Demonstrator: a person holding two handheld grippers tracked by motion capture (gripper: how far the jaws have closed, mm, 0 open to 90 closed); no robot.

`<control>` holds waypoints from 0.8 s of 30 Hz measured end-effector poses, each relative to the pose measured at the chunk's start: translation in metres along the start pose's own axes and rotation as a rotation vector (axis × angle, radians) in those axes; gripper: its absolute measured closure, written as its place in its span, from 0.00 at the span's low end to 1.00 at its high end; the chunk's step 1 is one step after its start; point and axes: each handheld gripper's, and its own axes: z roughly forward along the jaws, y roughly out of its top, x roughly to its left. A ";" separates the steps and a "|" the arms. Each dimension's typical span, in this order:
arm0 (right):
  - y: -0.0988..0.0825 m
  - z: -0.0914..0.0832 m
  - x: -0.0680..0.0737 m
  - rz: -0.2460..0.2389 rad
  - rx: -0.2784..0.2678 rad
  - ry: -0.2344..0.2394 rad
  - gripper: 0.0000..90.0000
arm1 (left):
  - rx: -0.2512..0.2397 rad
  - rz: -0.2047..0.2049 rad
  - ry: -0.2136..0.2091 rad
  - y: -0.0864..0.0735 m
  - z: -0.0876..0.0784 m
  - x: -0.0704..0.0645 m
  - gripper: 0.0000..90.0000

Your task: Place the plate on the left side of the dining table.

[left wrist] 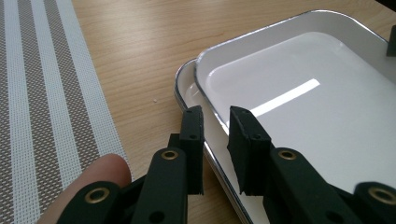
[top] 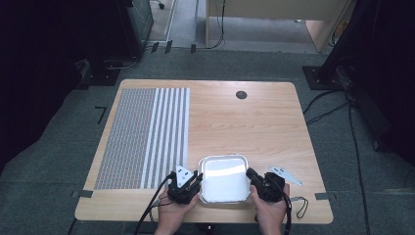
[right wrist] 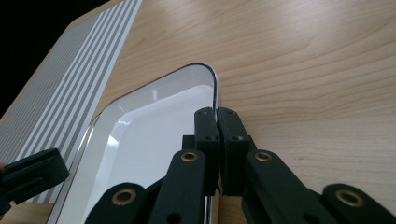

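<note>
- A wooden worktop [top: 254, 122] fills the centre of the high view, a striped mat [top: 142, 137] covering its left part.
- Two stacked white trays [top: 223, 178] sit at lower centre, near the front edge, between both hands.
- The right gripper [right wrist: 217, 114] has its fingers pinched tight on the upper tray's right rim.
- The left gripper [left wrist: 215, 116] straddles the left rim with a narrow gap between its fingers, one outside, one over the tray.

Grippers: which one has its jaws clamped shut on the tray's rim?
The right gripper, pinching the tray; the left gripper holds its jaws apart astride the rim.
</note>
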 end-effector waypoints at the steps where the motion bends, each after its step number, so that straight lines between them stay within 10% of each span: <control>1: 0.000 0.000 0.000 0.000 0.000 0.000 0.99 | 0.000 0.000 0.000 0.000 0.000 0.000 0.83; 8: 0.001 -0.002 -0.007 -0.024 -0.010 -0.021 0.84 | -0.023 -0.012 -0.019 0.002 -0.005 -0.006 0.80; 14: -0.002 -0.001 0.002 -0.153 -0.009 -0.087 0.84 | -0.005 -0.005 -0.053 0.004 -0.004 -0.015 0.77; 24: -0.005 0.004 0.002 -0.096 0.023 -0.099 0.97 | 0.052 0.007 -0.045 -0.001 0.003 -0.019 0.77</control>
